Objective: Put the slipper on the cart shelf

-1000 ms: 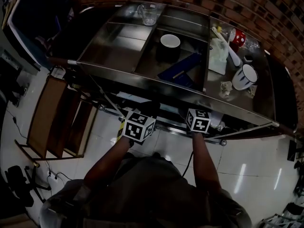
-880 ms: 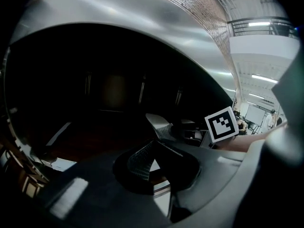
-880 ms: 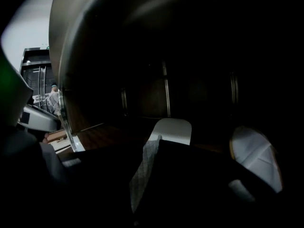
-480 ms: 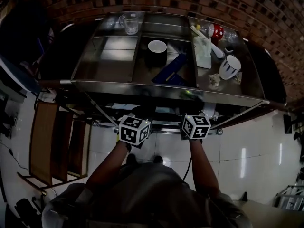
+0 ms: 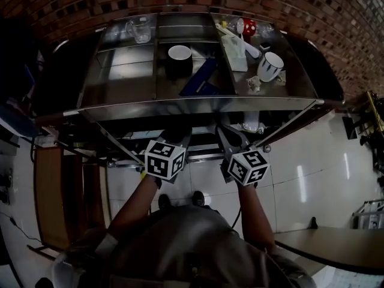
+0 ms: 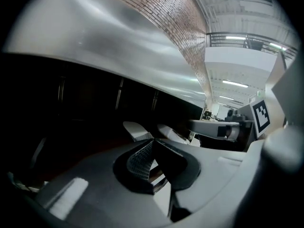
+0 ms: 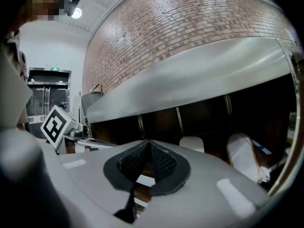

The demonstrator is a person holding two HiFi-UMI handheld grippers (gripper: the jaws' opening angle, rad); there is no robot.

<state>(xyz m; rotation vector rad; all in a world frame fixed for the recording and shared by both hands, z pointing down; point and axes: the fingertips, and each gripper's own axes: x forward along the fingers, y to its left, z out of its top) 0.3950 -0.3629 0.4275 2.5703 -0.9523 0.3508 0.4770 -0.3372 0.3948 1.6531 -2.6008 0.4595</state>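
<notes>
A white slipper with a tan edge (image 7: 243, 156) stands on its side on the dark lower shelf of the steel cart (image 5: 198, 104). A second white rounded shape (image 7: 192, 143) lies left of it. The left gripper view shows two white shapes (image 6: 136, 129) on that shelf. My right gripper (image 7: 148, 147) has just been closing and is shut with nothing between its pads. It hovers in front of the shelf, apart from the slipper. My left gripper (image 6: 152, 144) is shut and empty too. In the head view, the left gripper (image 5: 183, 138) and the right gripper (image 5: 228, 138) sit just before the cart's front rim.
The cart top carries a glass mug (image 5: 141, 30), a white bowl (image 5: 179, 53), a blue flat item (image 5: 198, 77), a white mug (image 5: 270, 66) and a red dotted cup (image 5: 247, 26). A brick wall runs behind. A wooden frame (image 5: 48, 191) stands on the floor at left.
Both grippers have drawn back from under the cart's top edge and risen, the right one farther. Their fingers now show in front of the rim.
</notes>
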